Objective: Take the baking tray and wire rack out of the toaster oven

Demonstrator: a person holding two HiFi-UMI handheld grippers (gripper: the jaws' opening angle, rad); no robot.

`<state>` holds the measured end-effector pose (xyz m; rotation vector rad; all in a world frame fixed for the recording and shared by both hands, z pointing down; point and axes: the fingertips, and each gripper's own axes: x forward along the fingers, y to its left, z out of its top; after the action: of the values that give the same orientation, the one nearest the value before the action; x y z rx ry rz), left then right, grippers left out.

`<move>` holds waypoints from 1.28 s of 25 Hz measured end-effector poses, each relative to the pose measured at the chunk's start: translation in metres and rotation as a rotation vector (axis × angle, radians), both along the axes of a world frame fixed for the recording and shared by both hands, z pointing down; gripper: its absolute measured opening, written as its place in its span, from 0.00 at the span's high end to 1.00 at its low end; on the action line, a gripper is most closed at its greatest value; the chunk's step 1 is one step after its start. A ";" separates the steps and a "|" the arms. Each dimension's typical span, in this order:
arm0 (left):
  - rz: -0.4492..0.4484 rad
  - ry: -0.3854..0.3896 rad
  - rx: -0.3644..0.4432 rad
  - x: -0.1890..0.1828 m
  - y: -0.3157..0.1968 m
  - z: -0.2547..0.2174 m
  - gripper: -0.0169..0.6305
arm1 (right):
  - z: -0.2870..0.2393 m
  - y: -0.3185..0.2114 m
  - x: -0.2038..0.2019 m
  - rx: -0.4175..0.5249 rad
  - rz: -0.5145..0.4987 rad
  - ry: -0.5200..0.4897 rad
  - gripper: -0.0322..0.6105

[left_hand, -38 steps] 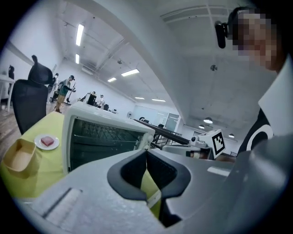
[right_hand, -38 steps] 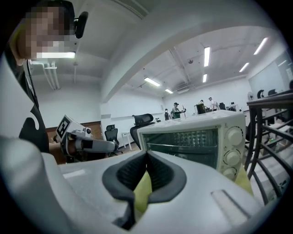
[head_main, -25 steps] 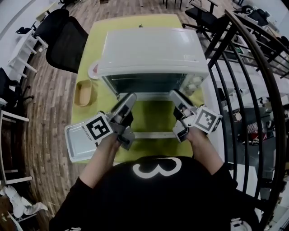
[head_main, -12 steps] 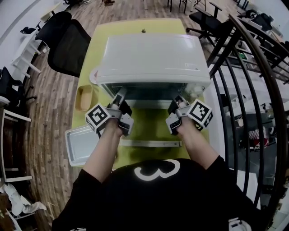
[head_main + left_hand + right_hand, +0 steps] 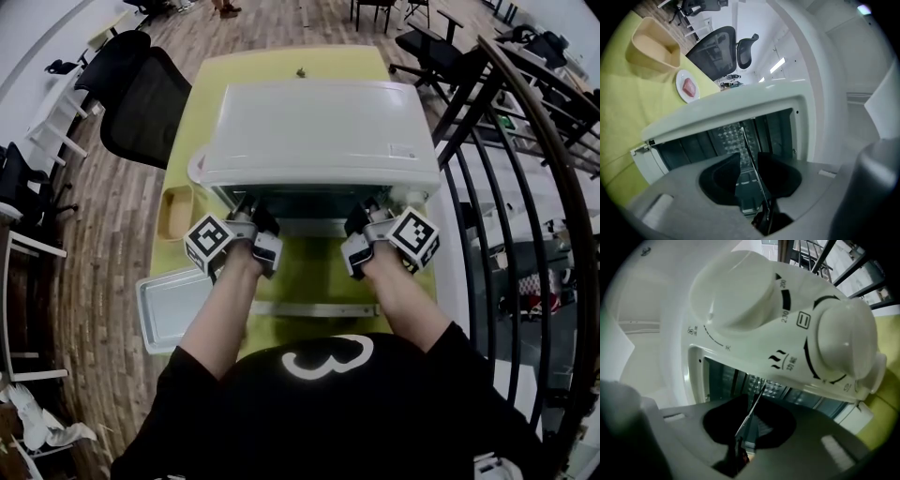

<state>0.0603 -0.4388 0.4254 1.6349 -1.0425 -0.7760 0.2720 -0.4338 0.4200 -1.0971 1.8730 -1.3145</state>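
Observation:
A white toaster oven [image 5: 319, 127] stands on the yellow-green table, its door dropped flat towards me with the handle [image 5: 314, 309] nearest. The wire rack [image 5: 746, 139] [image 5: 758, 397] is inside, seen edge-on as a thin metal line in both gripper views. My left gripper [image 5: 255, 214] [image 5: 749, 157] reaches into the oven mouth at the left. Its jaws have just been closing and still stand apart, with the rack's edge between them. My right gripper [image 5: 367, 214] [image 5: 751, 401] reaches in at the right, and its jaws have just closed on the rack's edge. The grey baking tray [image 5: 169, 309] lies on the table's left edge.
A tan bin [image 5: 174, 208] [image 5: 651, 44] and a small plate [image 5: 688, 87] sit left of the oven. Two white control knobs [image 5: 740, 291] fill the oven's right front. A black chair [image 5: 141, 89] stands far left and a dark railing [image 5: 525, 187] runs along the right.
Both grippers have moved forward from over the open door into the oven mouth. The left jaws spread and then narrowed, and the right jaws closed. The tray has stayed where it was.

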 end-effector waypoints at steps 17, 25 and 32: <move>0.027 -0.012 -0.008 0.004 0.000 -0.004 0.91 | 0.002 0.005 0.006 -0.009 0.007 -0.010 0.90; 0.048 -0.008 -0.015 -0.004 0.037 0.000 0.91 | 0.007 0.043 -0.002 -0.018 0.007 -0.023 0.90; 0.070 -0.001 -0.035 -0.001 0.048 -0.006 0.92 | 0.000 0.054 0.001 -0.033 0.009 -0.042 0.90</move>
<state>0.0594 -0.3905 0.4189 1.6333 -0.9891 -0.7074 0.2726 -0.3800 0.4201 -1.0844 1.8202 -1.3574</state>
